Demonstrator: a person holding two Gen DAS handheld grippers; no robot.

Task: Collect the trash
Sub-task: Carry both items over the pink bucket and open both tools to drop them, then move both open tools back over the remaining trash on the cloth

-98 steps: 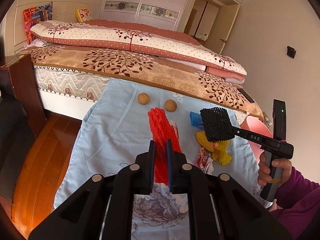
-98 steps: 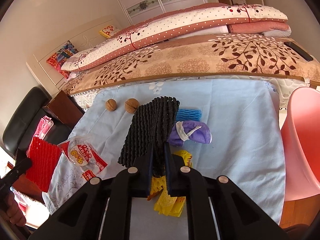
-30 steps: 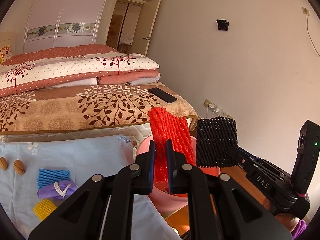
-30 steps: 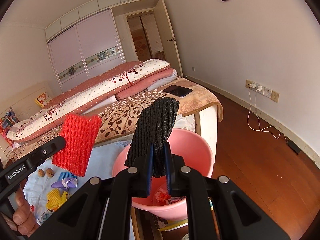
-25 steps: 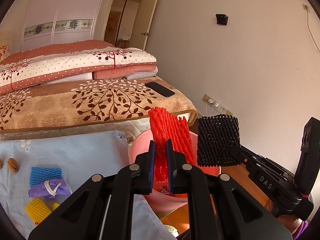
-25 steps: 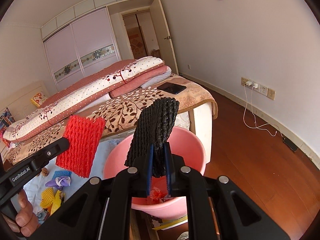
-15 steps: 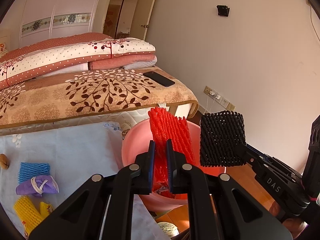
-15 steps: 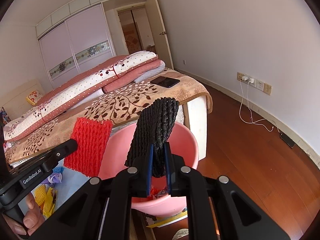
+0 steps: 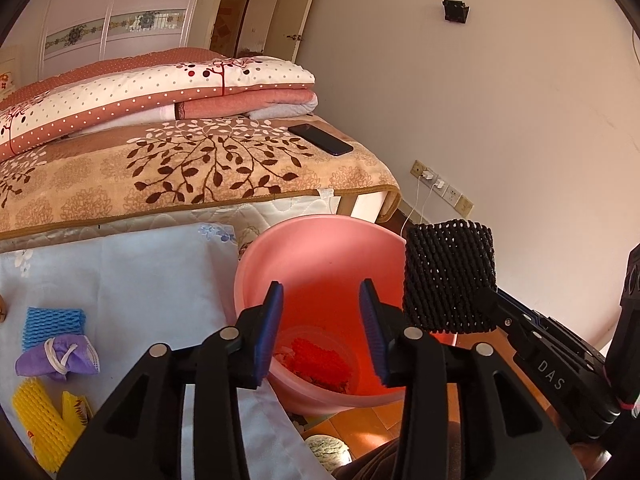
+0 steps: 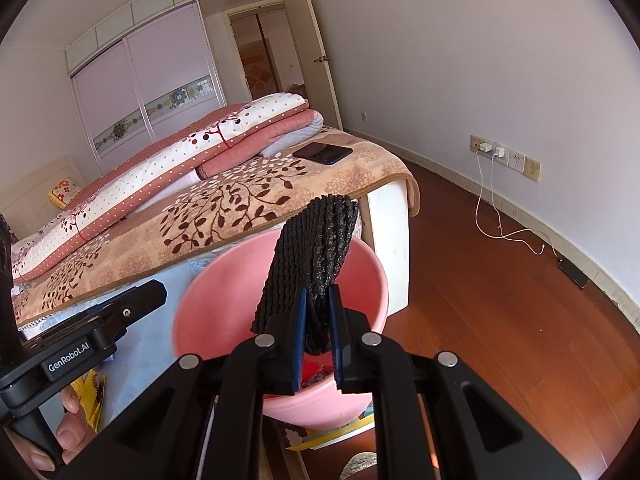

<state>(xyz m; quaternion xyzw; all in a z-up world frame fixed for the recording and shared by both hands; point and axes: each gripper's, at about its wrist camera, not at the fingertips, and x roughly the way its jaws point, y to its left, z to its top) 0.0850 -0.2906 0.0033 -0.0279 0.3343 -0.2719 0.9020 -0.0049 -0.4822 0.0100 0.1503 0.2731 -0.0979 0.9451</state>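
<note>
From the left wrist view, the left gripper (image 9: 321,322) hangs over the pink bucket (image 9: 304,248), and its jaws have just been opening, standing apart with nothing between them. Down on the bucket's floor lies the red foam net (image 9: 320,362), a crinkled mesh sleeve resting among scraps of other litter. Off to the right, the right gripper (image 9: 486,300) pinches the black foam net (image 9: 448,274), a dark honeycomb sleeve held upright just above the bucket's right rim. On the pale blue cloth (image 9: 140,276) covering the desk sit a blue foam net (image 9: 54,326), a purple face mask (image 9: 56,362) touching its lower edge, and a yellow foam net (image 9: 42,420) nearer the camera. A dark phone (image 9: 320,139) lies on the leaf-patterned bed (image 9: 180,176) behind. Switching to the right wrist view, the right gripper (image 10: 317,312) has its jaws clamped tight on the lower end of the black foam net (image 10: 316,248), which stands up thick and ribbed, curling slightly over the pink bucket (image 10: 224,280). A bit of red shows at the bucket's bottom below the jaws. At the left, the left gripper's (image 10: 154,290) tip reaches toward the bucket's rim, and the person's hand (image 10: 60,428) wraps its handle.
</note>
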